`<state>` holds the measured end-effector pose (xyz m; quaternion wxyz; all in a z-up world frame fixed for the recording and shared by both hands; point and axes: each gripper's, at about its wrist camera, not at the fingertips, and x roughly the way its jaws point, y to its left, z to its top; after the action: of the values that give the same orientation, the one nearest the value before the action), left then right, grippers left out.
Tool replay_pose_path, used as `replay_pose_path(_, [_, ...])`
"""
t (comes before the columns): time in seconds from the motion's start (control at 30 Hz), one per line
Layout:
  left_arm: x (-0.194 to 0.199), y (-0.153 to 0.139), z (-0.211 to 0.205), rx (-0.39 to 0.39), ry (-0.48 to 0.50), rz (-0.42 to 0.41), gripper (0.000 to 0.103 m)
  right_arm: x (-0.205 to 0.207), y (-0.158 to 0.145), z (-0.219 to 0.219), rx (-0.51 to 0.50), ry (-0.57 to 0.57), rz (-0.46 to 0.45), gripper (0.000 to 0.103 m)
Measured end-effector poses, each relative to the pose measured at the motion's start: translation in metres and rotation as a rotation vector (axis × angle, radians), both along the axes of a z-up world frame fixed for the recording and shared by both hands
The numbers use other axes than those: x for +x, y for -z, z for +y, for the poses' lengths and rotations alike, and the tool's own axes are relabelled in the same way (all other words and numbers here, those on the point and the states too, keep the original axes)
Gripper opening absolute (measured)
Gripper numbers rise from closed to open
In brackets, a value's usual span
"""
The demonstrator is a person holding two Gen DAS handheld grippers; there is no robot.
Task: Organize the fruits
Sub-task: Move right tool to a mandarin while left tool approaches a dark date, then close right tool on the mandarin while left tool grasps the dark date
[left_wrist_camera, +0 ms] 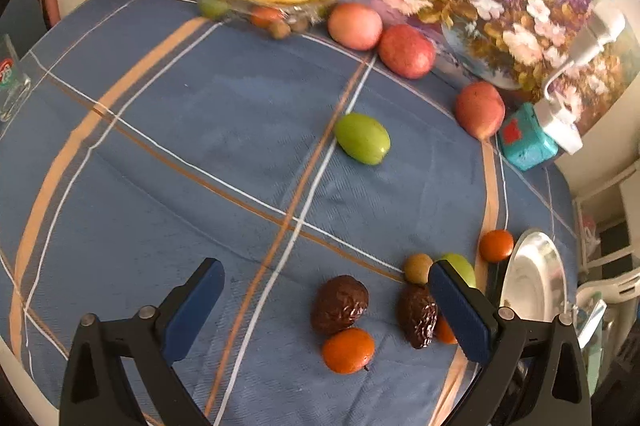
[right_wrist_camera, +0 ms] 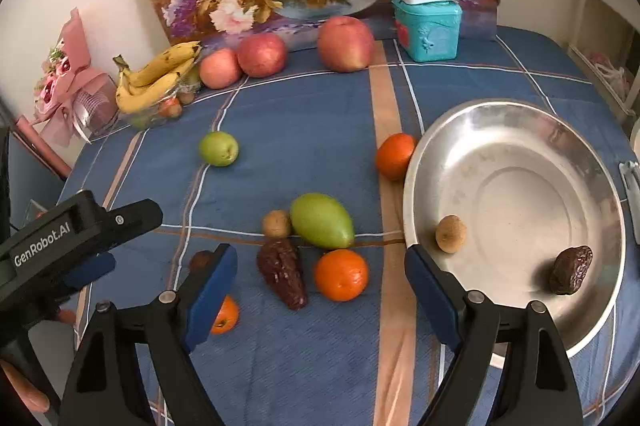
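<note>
Judging by the metal plate (right_wrist_camera: 516, 130) holding only one date (right_wrist_camera: 571, 269) and one small brown fruit (right_wrist_camera: 451, 233), sorting has barely begun: oranges (right_wrist_camera: 341, 275), green fruits (right_wrist_camera: 322, 220) and dates wait on the tabletop (right_wrist_camera: 304, 122), both hand-held grippers (left_wrist_camera: 326, 310) (right_wrist_camera: 320, 300) spread apart, empty.

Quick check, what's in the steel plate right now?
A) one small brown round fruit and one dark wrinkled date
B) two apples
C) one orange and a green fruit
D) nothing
A: the right wrist view shows the steel plate holding only a small brown round fruit and a dark wrinkled date.
</note>
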<state>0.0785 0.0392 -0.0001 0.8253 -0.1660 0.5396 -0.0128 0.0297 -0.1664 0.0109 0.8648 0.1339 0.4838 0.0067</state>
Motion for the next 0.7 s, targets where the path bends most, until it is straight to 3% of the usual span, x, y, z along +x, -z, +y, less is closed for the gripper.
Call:
replay_pose_path(0.07, [0.002, 0.005, -0.005, 0.005, 0.012, 0.020, 0.102, 0.001, 0.003, -0.003, 0.011, 0.002, 0.003, 0.071])
replay_pose_path(0.17, [0.003, 0.016, -0.011, 0.000, 0.027, 0.051, 0.102, 0.004, 0.007, -0.005, 0.033, 0.000, 0.016, 0.068])
replay_pose_path(0.43, [0.004, 0.043, -0.017, -0.049, 0.034, 0.142, 0.080, 0.008, 0.020, -0.006, 0.055, -0.011, 0.063, 0.048])
replay_pose_path(0.57, [0.004, 0.047, -0.021, -0.026, 0.033, 0.154, 0.066, 0.012, 0.032, -0.007, 0.040, -0.001, 0.099, 0.043])
replay_pose_path(0.7, [0.004, 0.047, -0.023, -0.053, 0.035, 0.150, 0.039, 0.015, 0.043, -0.008, 0.044, 0.008, 0.131, 0.039])
